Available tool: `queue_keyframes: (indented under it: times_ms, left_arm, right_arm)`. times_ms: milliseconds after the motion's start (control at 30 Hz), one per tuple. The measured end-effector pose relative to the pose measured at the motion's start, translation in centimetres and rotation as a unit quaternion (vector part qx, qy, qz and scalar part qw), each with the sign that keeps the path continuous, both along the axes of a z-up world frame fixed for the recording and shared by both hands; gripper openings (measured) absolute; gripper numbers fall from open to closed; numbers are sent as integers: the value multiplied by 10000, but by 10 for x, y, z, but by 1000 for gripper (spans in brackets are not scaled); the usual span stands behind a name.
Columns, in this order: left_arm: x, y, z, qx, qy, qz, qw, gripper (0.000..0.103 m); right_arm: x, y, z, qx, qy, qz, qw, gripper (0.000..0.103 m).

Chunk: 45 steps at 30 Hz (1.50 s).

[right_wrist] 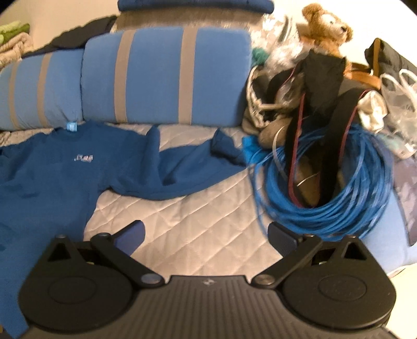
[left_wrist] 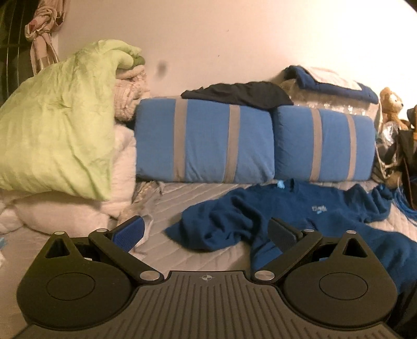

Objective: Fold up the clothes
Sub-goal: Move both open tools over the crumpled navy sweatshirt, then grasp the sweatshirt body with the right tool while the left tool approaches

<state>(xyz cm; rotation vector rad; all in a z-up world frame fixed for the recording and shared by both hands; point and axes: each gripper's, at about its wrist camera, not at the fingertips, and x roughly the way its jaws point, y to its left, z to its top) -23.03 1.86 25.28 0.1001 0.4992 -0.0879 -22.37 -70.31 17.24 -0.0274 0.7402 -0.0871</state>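
Left wrist: your left gripper (left_wrist: pixel 206 234) hangs w/ jaws wide apart, nothing in them, over the blue sweatshirt (left_wrist: pixel 299 216). It lies front-up on the quilted bed (left_wrist: pixel 208 250), collar toward the striped pillows (left_wrist: pixel 206 140), near sleeve bunched. Pinch that bunch and you'll likely drag extra layers.

Right wrist: right gripper (right_wrist: pixel 206 234) also spread, empty, above bare quilt. Far sleeve (right_wrist: pixel 187 167) ends just beside the blue cable coil (right_wrist: pixel 325 187); a sloppy grab could snag it.

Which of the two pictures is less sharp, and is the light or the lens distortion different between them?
Right wrist view: softer overall, the bear and cable coil smeared. Left wrist view: sharper, the pillows crisp. Both: warm dim light, fisheye bending at the edges, dark corners.
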Motion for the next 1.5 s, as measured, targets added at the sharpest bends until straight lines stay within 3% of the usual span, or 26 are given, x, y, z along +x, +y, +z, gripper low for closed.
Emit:
queue_keyframes:
  times_ms: [200,367,500,700,800,867,967,1067,1200,1500]
  left_arm:
    - [-29,4,14,81,102,-111,9999,103]
    - [-30,-10,-6,2,288,-294,9992,103]
    - [-21,-21,-33,-247,339,-393,9983,103]
    - [-10,-38,-71,-603,409,-528,9959,103]
    - [-4,-44,-84,-657,482,-502,9954,103]
    - [-1,-46,-92,-677,535,-508,9950,103]
    - [3,-57,-98,-743,620,-570,9937,103]
    - [6,-63,-103,-768,690,-612,9928,103]
    - [7,-68,-106,-800,743,-627,9920,103]
    - [10,-72,-110,-919,824,-609,9905,103]
  right_arm:
    - [-41,-28,56,-232,-72,59,9997,103]
    - [-71,-30,76,-40,-57,11,10000,103]
    - [-74,-10,47,644,178,178,9976,103]
    - [-61,51,-13,1360,799,628,9855,91]
    - [-51,76,-33,1812,1100,755,9744,79]
    - [-42,88,-45,2177,1361,673,9641,61]
    - [-32,99,-55,2733,1619,540,9467,46]
    - [-23,106,-63,2906,1688,355,9412,45]
    - [-14,104,-73,3341,1852,79,9241,40]
    - [-12,123,-57,3155,1887,31,9300,40]
